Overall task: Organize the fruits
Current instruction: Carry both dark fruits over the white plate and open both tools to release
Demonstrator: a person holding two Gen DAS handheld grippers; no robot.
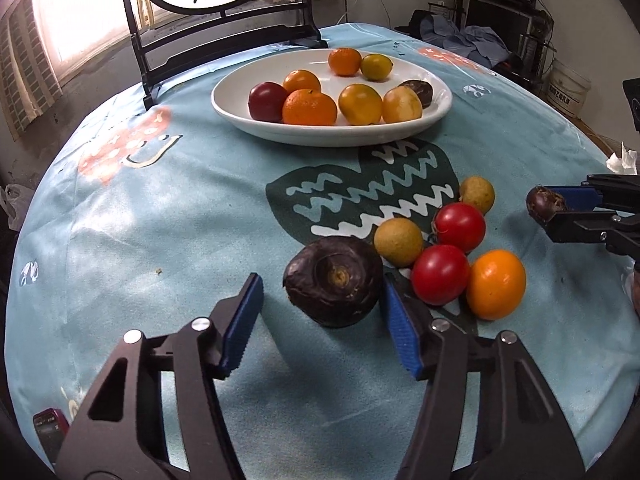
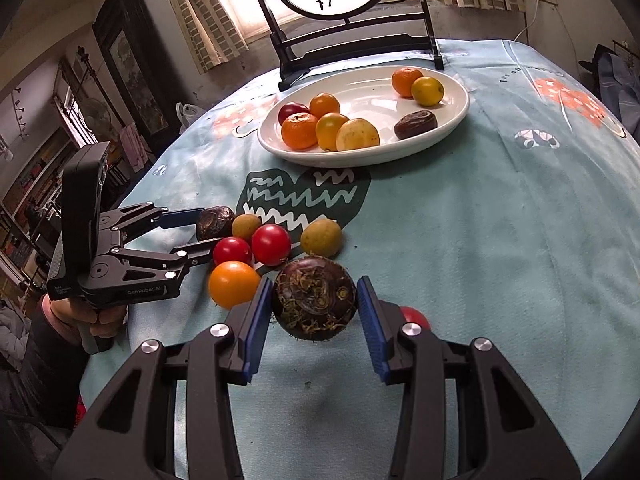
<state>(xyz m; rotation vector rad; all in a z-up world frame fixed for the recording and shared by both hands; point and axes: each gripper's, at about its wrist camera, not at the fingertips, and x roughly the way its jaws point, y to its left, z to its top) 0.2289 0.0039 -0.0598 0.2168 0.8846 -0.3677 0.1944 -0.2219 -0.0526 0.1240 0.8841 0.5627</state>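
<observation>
White plate [image 1: 332,136] holds mixed fruit [image 1: 310,108]; left hand-held gripper [image 1: 322,286] gapes around table chestnut [image 1: 334,276]; right hand-held gripper [image 2: 314,283] clamps hairy chestnut [image 2: 314,304].

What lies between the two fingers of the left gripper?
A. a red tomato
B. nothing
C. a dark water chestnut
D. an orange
C: in the left wrist view, the dark water chestnut rests on the tablecloth between the fingers of the left gripper, with a gap still visible at one pad.
</observation>
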